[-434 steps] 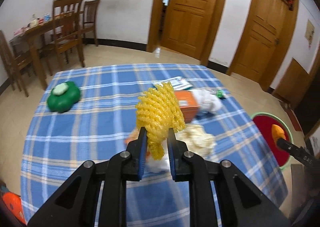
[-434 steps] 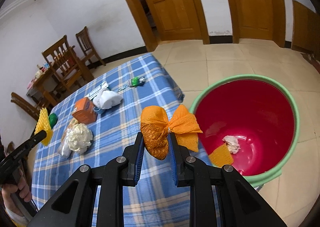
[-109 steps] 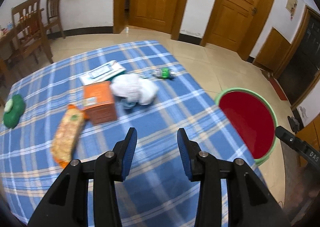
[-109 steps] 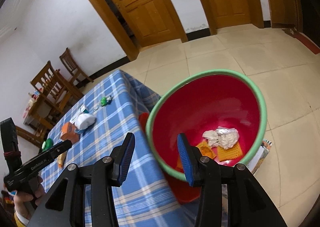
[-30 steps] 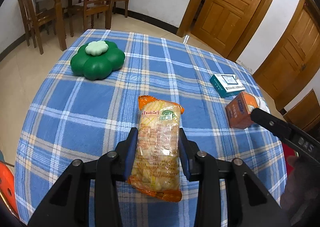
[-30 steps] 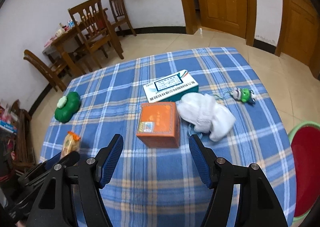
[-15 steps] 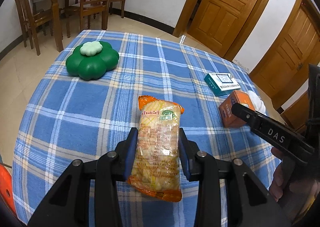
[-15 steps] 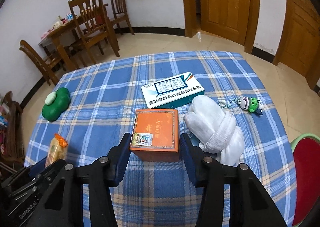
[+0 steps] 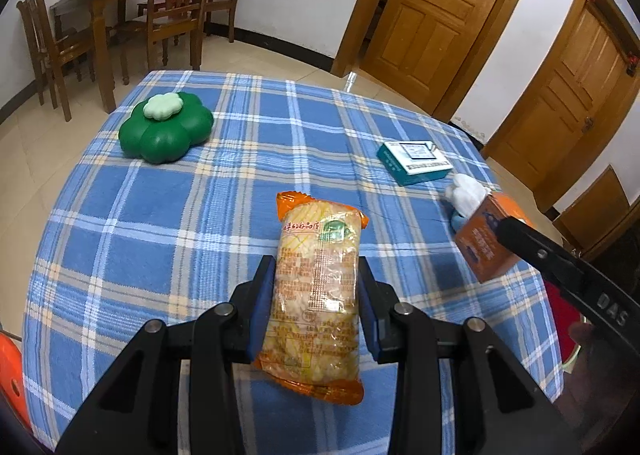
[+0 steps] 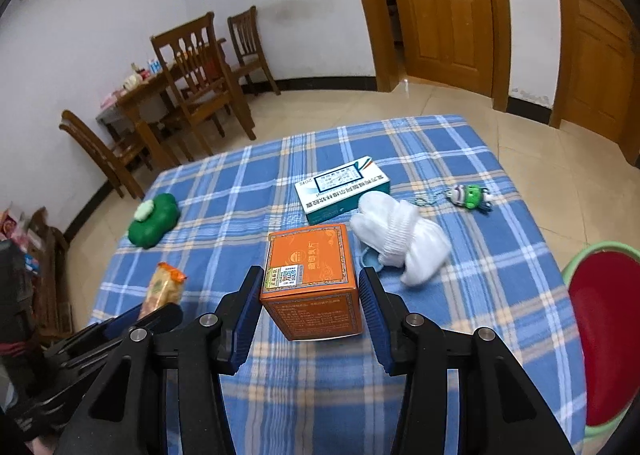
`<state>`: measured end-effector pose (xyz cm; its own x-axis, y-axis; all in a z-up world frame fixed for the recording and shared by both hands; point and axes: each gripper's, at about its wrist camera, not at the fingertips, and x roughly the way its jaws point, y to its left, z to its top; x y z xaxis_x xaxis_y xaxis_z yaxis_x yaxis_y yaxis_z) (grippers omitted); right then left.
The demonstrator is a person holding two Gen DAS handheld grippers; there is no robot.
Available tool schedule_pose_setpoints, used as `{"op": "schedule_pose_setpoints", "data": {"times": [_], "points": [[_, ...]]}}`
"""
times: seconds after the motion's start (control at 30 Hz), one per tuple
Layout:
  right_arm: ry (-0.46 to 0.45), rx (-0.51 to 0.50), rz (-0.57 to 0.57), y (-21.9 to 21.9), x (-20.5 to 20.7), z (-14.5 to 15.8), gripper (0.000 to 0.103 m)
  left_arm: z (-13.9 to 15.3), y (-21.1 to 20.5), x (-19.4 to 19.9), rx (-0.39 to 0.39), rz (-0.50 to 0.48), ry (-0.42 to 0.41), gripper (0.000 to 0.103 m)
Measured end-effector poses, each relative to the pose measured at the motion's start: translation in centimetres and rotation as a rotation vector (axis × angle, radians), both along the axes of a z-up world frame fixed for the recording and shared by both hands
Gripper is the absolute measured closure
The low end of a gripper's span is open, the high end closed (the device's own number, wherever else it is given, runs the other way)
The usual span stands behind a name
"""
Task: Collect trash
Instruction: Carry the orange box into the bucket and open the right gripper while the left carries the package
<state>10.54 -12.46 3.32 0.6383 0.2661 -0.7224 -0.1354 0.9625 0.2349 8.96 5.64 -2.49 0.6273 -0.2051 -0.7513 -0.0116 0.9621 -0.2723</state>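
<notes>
Both pieces of trash are gripped and just leaving the worktop (image 9: 168, 215). The left gripper (image 9: 316, 309) is closed on the snack bag (image 9: 316, 287); the right gripper (image 10: 310, 305) clamps the orange box (image 10: 310, 275). Next, I think, both must be carried to the red basin (image 10: 604, 339), at the near right.

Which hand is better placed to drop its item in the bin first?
Right. Its gripper holds the orange box nearest the red bin; the left gripper, holding the snack bag, is farther away.
</notes>
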Motion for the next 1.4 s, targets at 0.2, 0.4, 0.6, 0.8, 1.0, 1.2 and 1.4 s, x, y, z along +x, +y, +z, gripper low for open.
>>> {"op": "schedule_pose_setpoints", "data": {"times": [0.2, 0.4, 0.6, 0.8, 1.0, 1.2, 1.4], "points": [[-0.035, 0.024, -0.029, -1.8, -2.6, 1.4, 0.053, 0.8, -1.0, -0.6, 0.0, -0.027, -0.014, 0.064], [-0.057, 0.038, -0.079, -4.4, -4.8, 2.3, 0.053, 1.4, -2.3, -1.1, 0.0, -0.059, -0.022, 0.064], [-0.067, 0.046, -0.153, -7.4, -6.5, 2.7, 0.053, 2.0, -4.0, -1.5, 0.0, -0.101, -0.03, 0.064], [-0.066, 0.052, -0.245, -11.1, -8.0, 2.6, 0.053, 2.3, -5.5, -1.8, 0.0, -0.139, -0.029, 0.064], [-0.052, 0.058, -0.346, -14.9, -9.4, 2.1, 0.053, 2.4, -7.2, -1.9, 0.0, -0.18, -0.025, 0.064], [-0.042, 0.048, -0.446, -18.5, -10.8, 1.4, 0.053, 2.4, -9.5, -2.0, -0.002, -0.236, -0.01, 0.064], [-0.015, 0.054, -0.533, -21.6, -11.8, 0.1, 0.053, 2.8, -12.3, -2.0, 0.002, -0.305, -0.009, 0.064]]}}
